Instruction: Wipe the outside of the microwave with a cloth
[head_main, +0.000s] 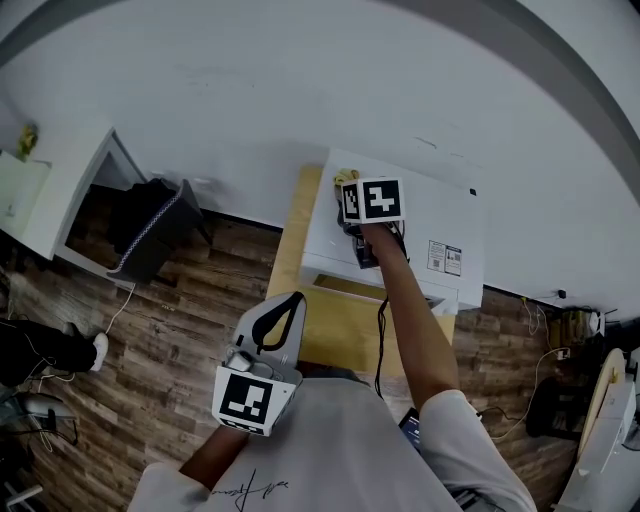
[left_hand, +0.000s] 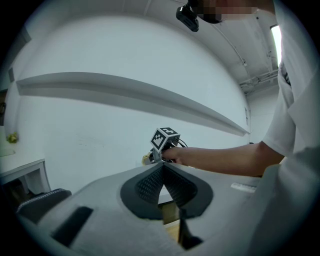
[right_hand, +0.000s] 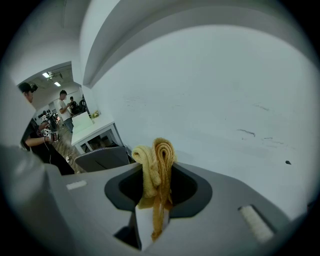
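Pinches a yellow cloth (right_hand: 155, 162), bunched in ropy folds, in the jaws of the right gripper (right_hand: 158, 167) over the white microwave (head_main: 445, 215); lower end hidden. Holds the left gripper (left_hand: 162, 169), at 7 o'clock, jaws together, empty.

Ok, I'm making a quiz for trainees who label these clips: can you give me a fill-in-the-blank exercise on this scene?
1. The right gripper is shut on a ____ cloth.
2. The ____ gripper is shut and empty.
3. In the head view, the right gripper reaches over the white ____ that stands on the table.
Missing words: yellow; left; microwave.
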